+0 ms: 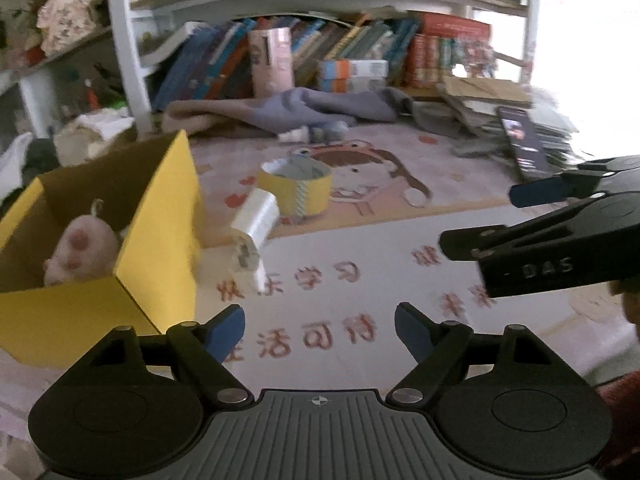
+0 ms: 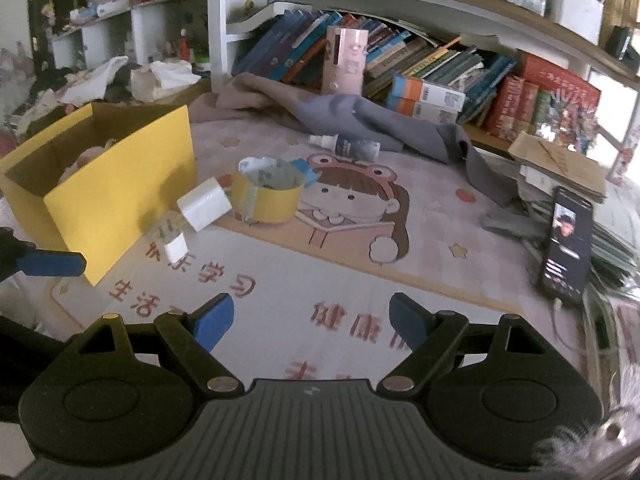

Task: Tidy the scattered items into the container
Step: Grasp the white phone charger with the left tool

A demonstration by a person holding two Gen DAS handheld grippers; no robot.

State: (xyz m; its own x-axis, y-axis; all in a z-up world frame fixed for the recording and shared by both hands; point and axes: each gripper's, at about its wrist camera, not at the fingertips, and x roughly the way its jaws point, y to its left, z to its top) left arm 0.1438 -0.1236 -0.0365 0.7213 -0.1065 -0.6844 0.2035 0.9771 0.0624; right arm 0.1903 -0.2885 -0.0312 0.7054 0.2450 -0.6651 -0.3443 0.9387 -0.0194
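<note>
Yellow box (image 1: 156, 240) sits left in the left wrist view, open top, pink plush (image 1: 82, 250) inside. White bottle (image 1: 254, 228) lies tilted just beside the box's right wall on the mat (image 1: 360, 280); yellow tape roll (image 1: 296, 190) just behind it. Left gripper (image 1: 320, 330) fingers spread, nothing between them. Right gripper (image 1: 480, 220) comes in from the right edge, also empty.

Right wrist view: box (image 2: 120, 192) at left, bottle (image 2: 200, 210) beside its near corner, tape roll (image 2: 268, 192) touching or nearly touching the bottle, can't tell which. Spray bottle (image 2: 348, 146) lies farther back against a grey cloth (image 2: 380, 120). Phone (image 2: 566, 240) leans at right. Right gripper (image 2: 312, 322) fingers spread, empty. One left finger (image 2: 52, 263) pokes in at left edge.
</note>
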